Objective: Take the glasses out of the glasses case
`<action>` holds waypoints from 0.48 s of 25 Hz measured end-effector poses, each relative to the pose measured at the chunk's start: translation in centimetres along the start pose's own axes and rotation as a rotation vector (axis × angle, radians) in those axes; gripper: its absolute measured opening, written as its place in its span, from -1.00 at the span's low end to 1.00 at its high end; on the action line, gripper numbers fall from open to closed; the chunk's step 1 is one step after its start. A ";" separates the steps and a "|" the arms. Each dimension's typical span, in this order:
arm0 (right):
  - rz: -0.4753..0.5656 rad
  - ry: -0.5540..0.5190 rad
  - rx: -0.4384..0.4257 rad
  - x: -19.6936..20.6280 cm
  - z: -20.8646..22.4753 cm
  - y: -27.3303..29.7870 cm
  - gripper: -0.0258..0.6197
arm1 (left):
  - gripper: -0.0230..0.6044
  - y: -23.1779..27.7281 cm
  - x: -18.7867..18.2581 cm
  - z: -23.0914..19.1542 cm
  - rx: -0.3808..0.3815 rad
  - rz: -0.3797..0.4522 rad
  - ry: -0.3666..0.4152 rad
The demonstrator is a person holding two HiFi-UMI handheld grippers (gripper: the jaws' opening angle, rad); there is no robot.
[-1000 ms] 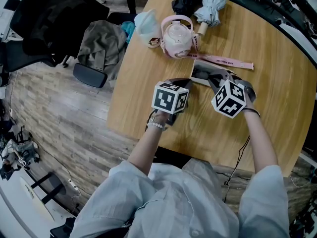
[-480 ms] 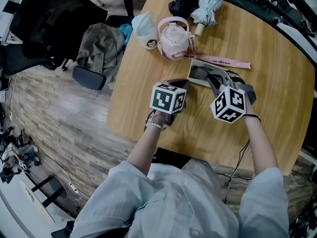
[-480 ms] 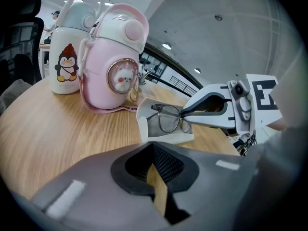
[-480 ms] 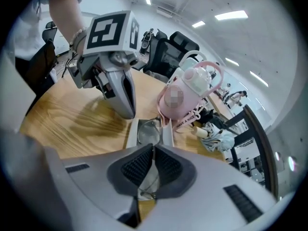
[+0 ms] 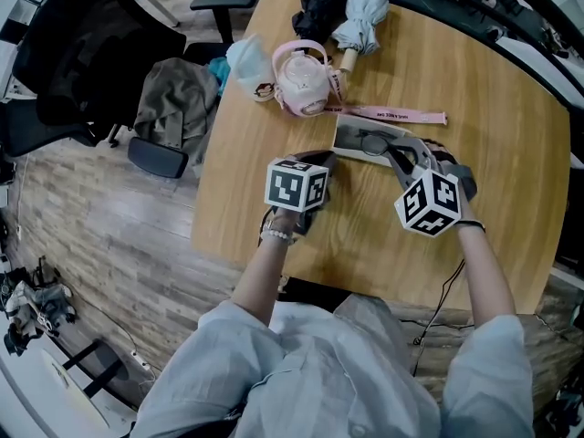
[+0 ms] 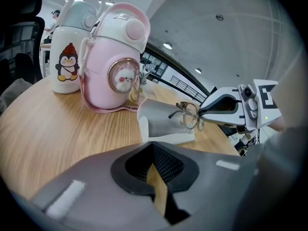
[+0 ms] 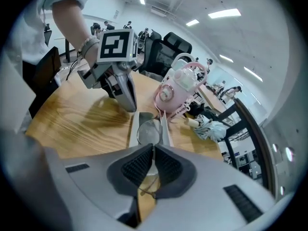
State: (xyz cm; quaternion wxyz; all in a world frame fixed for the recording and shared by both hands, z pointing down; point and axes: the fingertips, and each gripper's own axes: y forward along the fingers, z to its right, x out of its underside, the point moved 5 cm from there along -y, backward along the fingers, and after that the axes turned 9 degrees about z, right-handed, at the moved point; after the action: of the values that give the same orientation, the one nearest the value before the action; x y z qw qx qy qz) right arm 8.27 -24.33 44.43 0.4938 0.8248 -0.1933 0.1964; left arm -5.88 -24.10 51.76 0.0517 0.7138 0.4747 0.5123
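Right hand-held gripper (image 7: 153,150): clamped on frame of glasses (image 6: 191,114) | glasses: raised over right end of open glasses case (image 6: 161,124), mid worktop (image 5: 383,235) | left hand-held gripper (image 6: 153,154): closed, empty, near-left of case | status: extraction nearly done; remaining: carry clear, set down

Right claw (image 6: 202,112) holds glasses (image 6: 191,115) over open case (image 6: 159,125); left claw (image 6: 153,149) closed.
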 end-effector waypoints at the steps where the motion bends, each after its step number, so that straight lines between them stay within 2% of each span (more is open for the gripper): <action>1: -0.004 0.015 0.009 0.4 0.0 -0.5 -0.88 | -0.92 0.0 0.0 0.0 0.000 0.001 -0.003; 12: -0.052 0.186 0.087 6.6 0.1 -4.7 -0.88 | -0.92 -0.1 -0.1 -0.1 -0.007 0.004 -0.018</action>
State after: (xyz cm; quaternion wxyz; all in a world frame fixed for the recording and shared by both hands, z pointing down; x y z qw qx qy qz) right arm 16.31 -23.22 44.32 0.4781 0.8285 -0.1163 0.2674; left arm -6.00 -24.17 51.65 0.0574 0.7192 0.4712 0.5074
